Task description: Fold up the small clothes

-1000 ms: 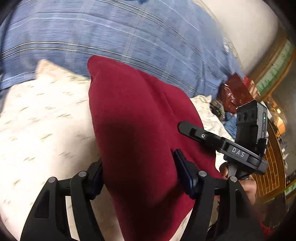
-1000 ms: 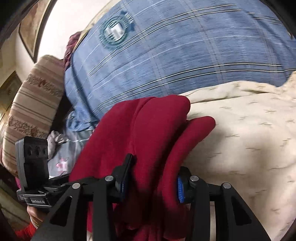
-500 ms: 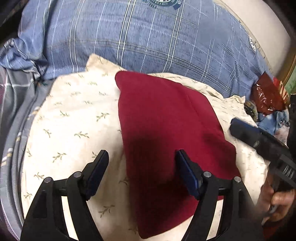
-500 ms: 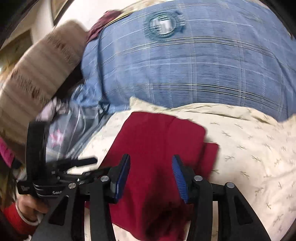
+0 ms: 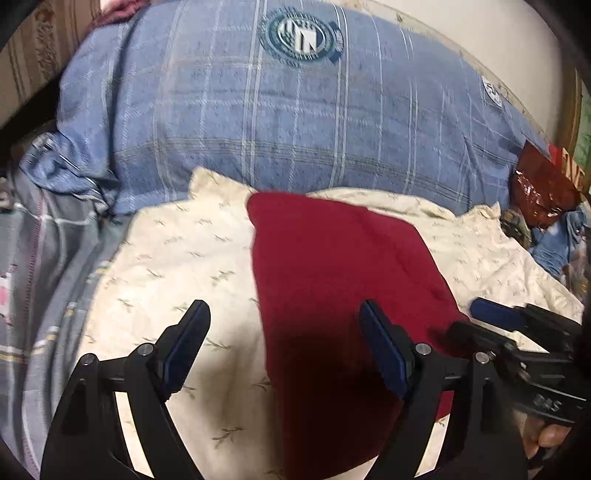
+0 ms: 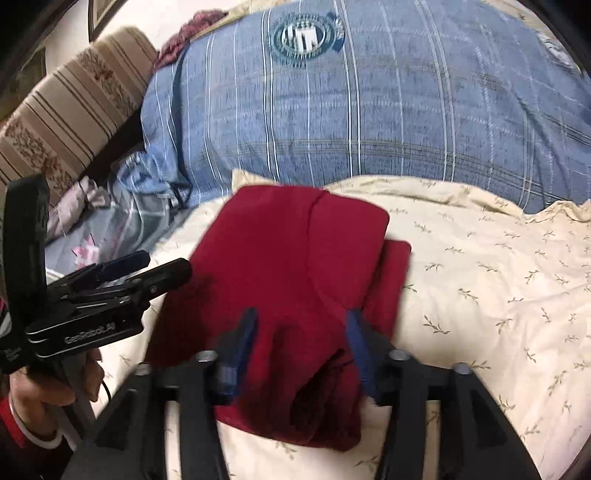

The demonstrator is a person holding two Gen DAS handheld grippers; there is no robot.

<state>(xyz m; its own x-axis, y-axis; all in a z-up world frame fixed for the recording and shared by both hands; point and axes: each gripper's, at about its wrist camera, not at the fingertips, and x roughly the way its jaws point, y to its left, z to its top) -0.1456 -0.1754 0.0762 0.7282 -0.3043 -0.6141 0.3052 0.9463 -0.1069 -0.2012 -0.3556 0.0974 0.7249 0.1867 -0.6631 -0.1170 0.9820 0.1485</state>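
Both claws released | left claw [image 5: 284,350] wide | right claw [image 6: 301,343] parted | red garment [image 6: 295,280] now flat on cream sheet [image 6: 498,295]

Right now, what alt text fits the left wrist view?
A folded dark red garment lies on a cream leaf-print sheet, with the open left hand-held gripper above its near edge. Behind it sits a blue plaid pillow; the right hand-held gripper enters at right.

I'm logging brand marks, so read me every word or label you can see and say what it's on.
"DAS": right tongs body, left wrist view.
"GenRobot.AI": left tongs body, right wrist view.
Round crest on the blue plaid pillow: lettering too blurred.
Small white tag on that pillow: unreadable.
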